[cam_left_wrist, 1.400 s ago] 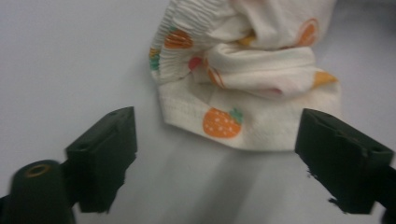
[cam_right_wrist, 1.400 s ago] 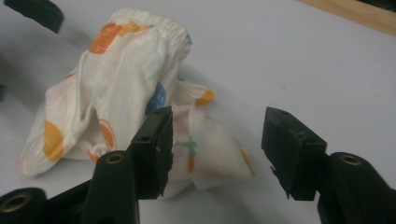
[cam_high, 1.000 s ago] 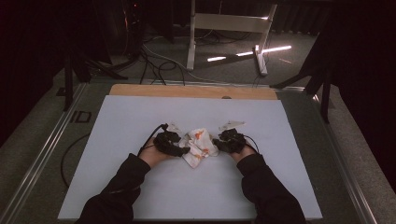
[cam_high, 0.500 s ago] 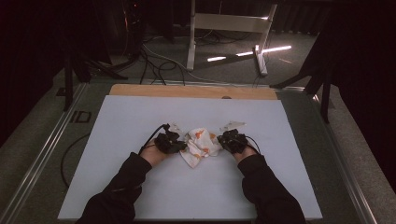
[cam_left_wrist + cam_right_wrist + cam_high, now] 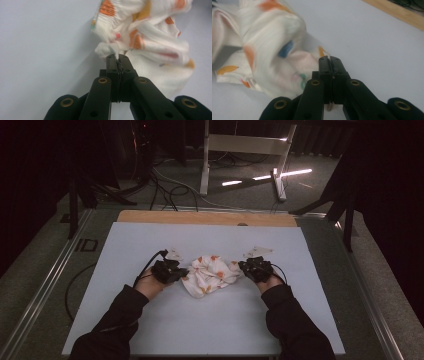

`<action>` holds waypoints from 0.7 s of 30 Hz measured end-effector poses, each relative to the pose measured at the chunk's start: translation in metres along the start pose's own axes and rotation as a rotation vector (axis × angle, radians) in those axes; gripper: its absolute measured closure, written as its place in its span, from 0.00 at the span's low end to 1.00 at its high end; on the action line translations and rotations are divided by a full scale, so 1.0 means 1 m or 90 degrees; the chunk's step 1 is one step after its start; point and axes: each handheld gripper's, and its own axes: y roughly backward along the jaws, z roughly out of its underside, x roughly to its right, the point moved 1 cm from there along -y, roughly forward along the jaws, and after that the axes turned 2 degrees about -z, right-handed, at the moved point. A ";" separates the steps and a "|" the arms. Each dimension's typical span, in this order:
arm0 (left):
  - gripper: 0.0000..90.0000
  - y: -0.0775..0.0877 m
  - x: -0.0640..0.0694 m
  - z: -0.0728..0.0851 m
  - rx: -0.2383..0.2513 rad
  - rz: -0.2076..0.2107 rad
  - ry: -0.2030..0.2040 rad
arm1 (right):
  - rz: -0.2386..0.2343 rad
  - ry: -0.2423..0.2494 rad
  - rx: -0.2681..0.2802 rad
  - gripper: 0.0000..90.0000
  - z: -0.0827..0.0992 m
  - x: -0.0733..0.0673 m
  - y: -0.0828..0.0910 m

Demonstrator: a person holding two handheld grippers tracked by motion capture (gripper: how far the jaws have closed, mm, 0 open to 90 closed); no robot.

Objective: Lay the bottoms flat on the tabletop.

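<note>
The cloth [image 5: 210,274] is pinched by the closed left gripper [image 5: 117,58] and right gripper [image 5: 329,60]; the wooden edge [image 5: 397,12] is seen behind.

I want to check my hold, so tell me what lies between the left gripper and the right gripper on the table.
The high view shows the crumpled white cloth with orange spots lying between the left gripper and the right gripper, each shut on an edge.

White table top [image 5: 150,320]; crumpled patterned cloth [image 5: 210,275] lying near centre.
</note>
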 end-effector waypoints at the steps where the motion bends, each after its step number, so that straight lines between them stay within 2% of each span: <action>1: 0.99 0.000 0.000 0.000 0.000 0.000 0.000 | 0.000 0.000 0.000 0.99 0.000 0.000 0.000; 2: 0.99 0.014 -0.006 0.004 0.003 -0.014 0.003 | 0.002 0.001 0.003 0.99 0.000 0.002 0.003; 6: 0.99 0.037 -0.015 0.011 0.006 -0.043 0.008 | 0.016 -0.014 0.021 0.99 0.003 0.014 0.021; 7: 0.99 0.037 -0.015 0.011 0.006 -0.043 0.008 | 0.016 -0.014 0.021 0.99 0.003 0.014 0.021; 8: 0.99 0.050 -0.020 0.016 0.009 -0.057 0.014 | 0.023 -0.023 0.032 0.99 0.006 0.019 0.032; 11: 0.99 0.059 -0.021 0.021 0.011 -0.067 0.016 | 0.028 -0.025 0.036 0.99 0.008 0.022 0.039; 13: 0.99 0.070 -0.021 0.030 0.005 -0.077 0.010 | 0.032 -0.027 0.041 0.99 0.015 0.026 0.051; 16: 0.99 0.075 -0.019 0.039 0.007 -0.075 0.017 | 0.033 -0.028 0.040 0.99 0.022 0.025 0.057; 17: 0.99 0.077 -0.018 0.044 0.003 -0.079 0.018 | 0.031 -0.027 0.039 0.99 0.030 0.023 0.062; 18: 0.99 0.079 -0.017 0.049 0.000 -0.076 0.023 | 0.031 -0.027 0.039 0.99 0.030 0.023 0.062; 19: 0.99 0.081 -0.012 0.060 -0.001 -0.068 0.026 | 0.025 -0.027 0.040 0.99 0.039 0.019 0.066; 21: 0.99 0.082 -0.007 0.066 0.002 -0.058 0.030 | 0.027 -0.020 0.036 0.99 0.044 0.016 0.068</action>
